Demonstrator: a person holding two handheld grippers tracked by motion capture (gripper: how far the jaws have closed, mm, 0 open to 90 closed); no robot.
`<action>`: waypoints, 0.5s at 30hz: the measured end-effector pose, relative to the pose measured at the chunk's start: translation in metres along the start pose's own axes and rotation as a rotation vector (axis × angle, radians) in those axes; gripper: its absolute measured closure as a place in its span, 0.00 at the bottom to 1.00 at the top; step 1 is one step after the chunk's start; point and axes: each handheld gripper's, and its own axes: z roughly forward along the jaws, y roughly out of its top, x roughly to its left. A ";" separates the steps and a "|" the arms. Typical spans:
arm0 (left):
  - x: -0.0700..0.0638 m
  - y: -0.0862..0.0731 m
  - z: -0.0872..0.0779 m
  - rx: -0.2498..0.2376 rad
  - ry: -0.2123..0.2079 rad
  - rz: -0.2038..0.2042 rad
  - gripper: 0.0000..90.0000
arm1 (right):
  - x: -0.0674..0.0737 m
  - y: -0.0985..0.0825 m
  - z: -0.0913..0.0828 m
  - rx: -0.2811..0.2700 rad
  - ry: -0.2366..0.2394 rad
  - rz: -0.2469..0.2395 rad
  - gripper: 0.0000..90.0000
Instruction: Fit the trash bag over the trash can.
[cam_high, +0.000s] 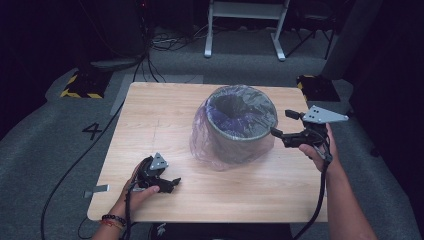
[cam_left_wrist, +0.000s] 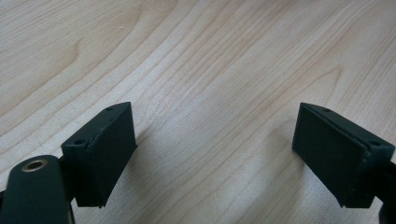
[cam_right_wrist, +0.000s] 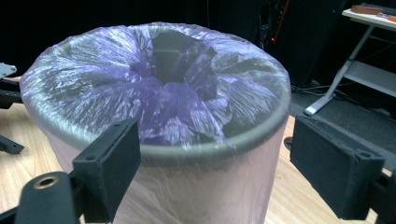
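Seemingly clear: right tool (cam_high: 283, 126) beside bin rim (cam_high: 248, 135).

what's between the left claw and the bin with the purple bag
Only bare wooden table, in the high view, separates the left claw from the grey round bin lined with a purple plastic bag.

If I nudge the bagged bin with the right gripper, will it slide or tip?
The bin stands wide and squat on the table, so it probably slides rather than tips. The thin plastic liner looks floppy and slick; pads may skid on it. The right gripper, open, sits beside the rim, so push low.
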 end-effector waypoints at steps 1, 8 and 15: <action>0.000 0.000 0.000 0.000 0.000 0.002 0.15 | 0.000 0.001 0.001 -0.002 -0.005 0.002 0.18; 0.000 0.000 0.000 0.001 -0.002 0.001 0.15 | -0.002 0.006 0.005 -0.021 -0.013 0.027 0.18; 0.000 0.000 0.000 0.001 -0.002 0.001 0.15 | -0.003 0.011 0.012 -0.004 -0.023 0.032 0.18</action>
